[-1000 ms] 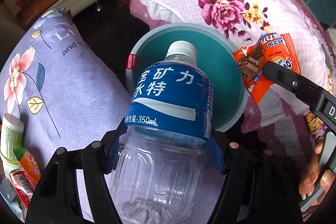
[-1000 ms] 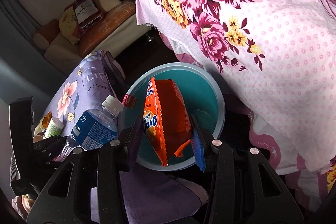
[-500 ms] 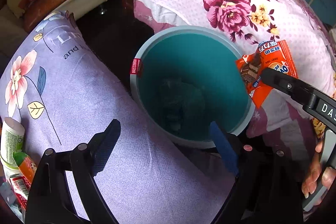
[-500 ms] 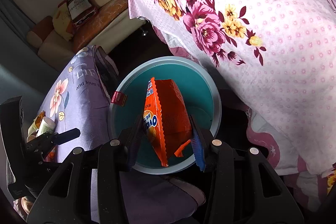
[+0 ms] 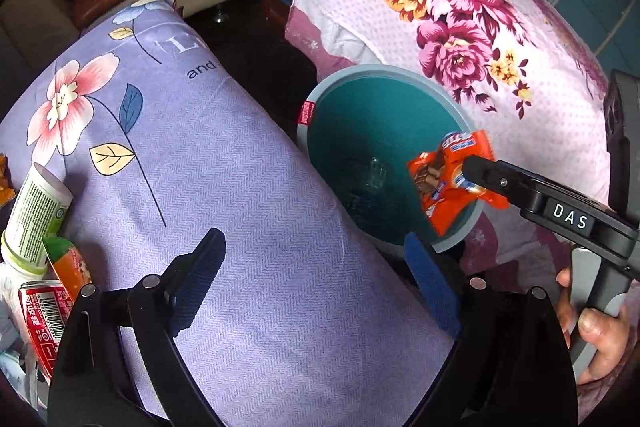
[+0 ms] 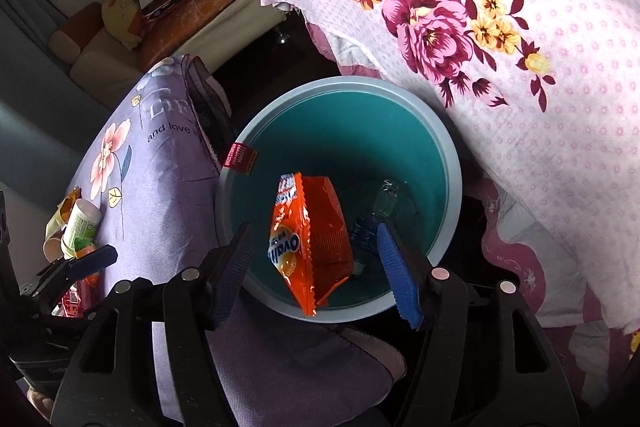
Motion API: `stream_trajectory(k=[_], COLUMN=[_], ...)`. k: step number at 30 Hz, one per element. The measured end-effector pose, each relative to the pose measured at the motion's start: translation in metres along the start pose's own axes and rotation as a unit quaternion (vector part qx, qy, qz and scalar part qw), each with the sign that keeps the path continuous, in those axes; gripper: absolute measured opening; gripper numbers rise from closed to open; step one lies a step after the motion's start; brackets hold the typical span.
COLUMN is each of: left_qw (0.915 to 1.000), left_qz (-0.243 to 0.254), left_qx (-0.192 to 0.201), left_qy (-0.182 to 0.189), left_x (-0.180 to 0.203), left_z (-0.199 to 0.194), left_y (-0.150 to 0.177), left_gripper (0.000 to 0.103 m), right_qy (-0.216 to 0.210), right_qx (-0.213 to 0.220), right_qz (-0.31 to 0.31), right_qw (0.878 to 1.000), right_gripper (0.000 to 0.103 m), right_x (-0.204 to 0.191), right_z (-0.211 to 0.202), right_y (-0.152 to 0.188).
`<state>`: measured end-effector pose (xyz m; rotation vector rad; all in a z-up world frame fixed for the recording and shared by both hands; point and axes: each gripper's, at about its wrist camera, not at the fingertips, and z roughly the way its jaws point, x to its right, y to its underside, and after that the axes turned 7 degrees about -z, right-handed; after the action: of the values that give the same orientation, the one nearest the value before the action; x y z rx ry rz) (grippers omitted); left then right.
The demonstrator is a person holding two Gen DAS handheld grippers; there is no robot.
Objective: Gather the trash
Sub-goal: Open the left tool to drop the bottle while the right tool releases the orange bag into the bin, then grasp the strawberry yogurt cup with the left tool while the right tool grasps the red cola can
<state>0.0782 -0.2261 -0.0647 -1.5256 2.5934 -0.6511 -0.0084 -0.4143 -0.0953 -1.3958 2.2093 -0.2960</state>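
While both grippers gape empty, left [image 5: 316,279] and right [image 6: 316,263], wrapper [image 6: 310,239] drops binward [image 6: 448,147]; bottle [image 6: 376,219] lies inside, cans [image 5: 40,311] remain.

Home living room: sofa [image 6: 192,23], floral bedding [image 5: 460,7].

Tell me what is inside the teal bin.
In the teal bin lies a clear plastic bottle with a blue label; the orange wrapper above hides part of the bottom.

Lilac flowered cloth surface [image 5: 248,187], at its left edge a green-labelled cup [image 5: 36,211] and crushed red can [image 5: 44,323].
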Motion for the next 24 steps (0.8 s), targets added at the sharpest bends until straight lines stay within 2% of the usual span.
stream_trajectory(k=[4, 6, 12, 24], left_qw=[0.9999, 0.9999, 0.9993, 0.9954], left_qz=[-0.007, -0.012, -0.030, -0.077], left_qx=[0.008, 0.012, 0.024, 0.057], left_qy=[0.001, 0.001, 0.006, -0.007], left_x=[-0.009, -0.015, -0.031, -0.093], left_z=[-0.012, -0.017, -0.037, -0.087], left_y=[0.006, 0.009, 0.024, 0.060], left_gripper=[0.092, 0.092, 0.092, 0.093], right_qy=[0.006, 0.006, 0.000, -0.019], right_qx=[-0.001, -0.007, -0.021, -0.027], right_qz=[-0.003, -0.002, -0.015, -0.085], right_qw=[1.000, 1.000, 1.000, 0.996], right_gripper=[0.076, 0.078, 0.078, 0.080], right_x=[-0.010, -0.015, -0.038, -0.117], right_z=[-0.006, -0.008, -0.017, -0.035], right_y=[0.000, 0.001, 0.008, 0.019])
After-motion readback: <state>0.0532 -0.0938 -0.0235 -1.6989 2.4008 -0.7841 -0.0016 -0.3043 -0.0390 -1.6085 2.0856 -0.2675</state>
